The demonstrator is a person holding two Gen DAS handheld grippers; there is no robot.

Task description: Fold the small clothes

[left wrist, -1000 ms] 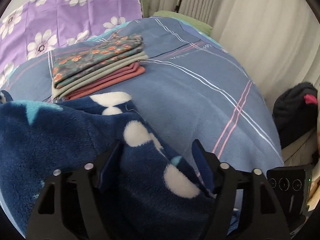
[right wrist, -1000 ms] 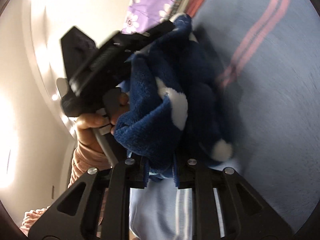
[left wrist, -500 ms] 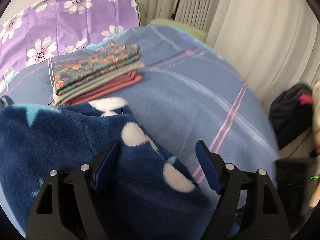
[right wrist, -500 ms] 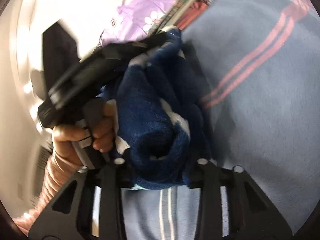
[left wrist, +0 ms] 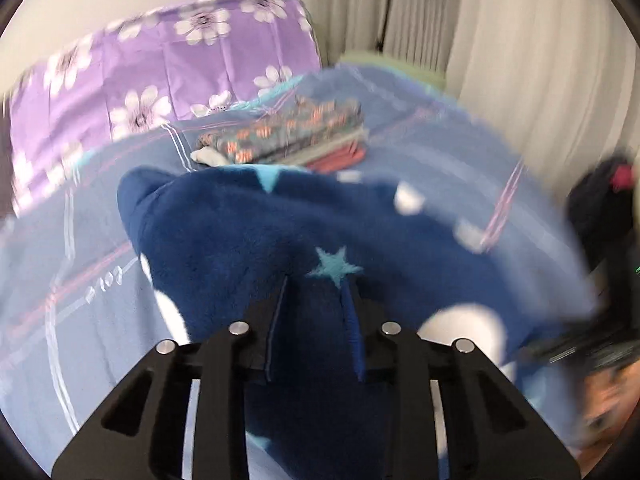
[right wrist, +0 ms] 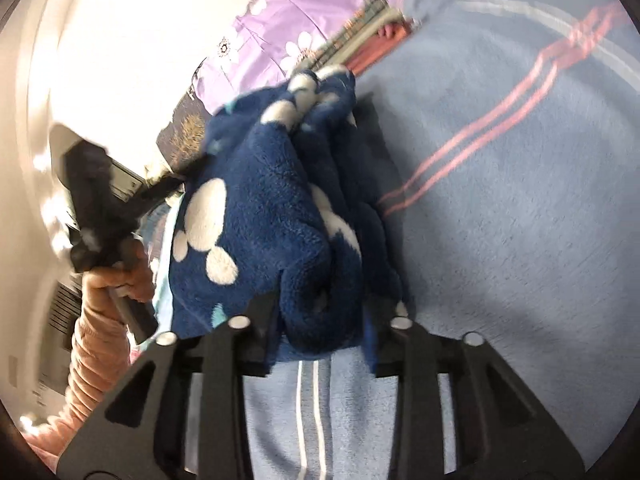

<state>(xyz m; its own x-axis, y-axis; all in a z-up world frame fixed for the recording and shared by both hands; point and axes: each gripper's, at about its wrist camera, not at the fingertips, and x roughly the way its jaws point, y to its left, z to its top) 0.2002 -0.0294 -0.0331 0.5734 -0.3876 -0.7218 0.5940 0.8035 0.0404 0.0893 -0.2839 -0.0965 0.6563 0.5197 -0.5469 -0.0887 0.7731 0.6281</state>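
The dark-blue fleece garment with white paw prints and pale-blue stars [left wrist: 248,240] hangs bunched above the blue striped bed cover [right wrist: 520,240], held between both tools near the bed's near edge. The left gripper [left wrist: 316,320] has just been closing; its fingers [left wrist: 352,332] stand clamped on a fold of the fleece. The right gripper [right wrist: 320,320] has just been opening; its fingers [right wrist: 266,332] stand apart with a thick roll of fleece between them, and whether the pads press on it cannot be told.

Risks, as judged:
- The roll can slip from the right gripper, because the fleece is bulky and the fingers stand apart. The garment would then swing from the left grip alone and lose its fold.
- The left grip holds a thick bunch, not a single edge. Layers can shift, and the fold would come out crooked.
- The stack of folded patterned and red cloths [left wrist: 288,140] lies towards the purple flowered pillow [left wrist: 160,72] at the bed's far edge, just beyond the garment. A swinging garment can drag across it and upset it
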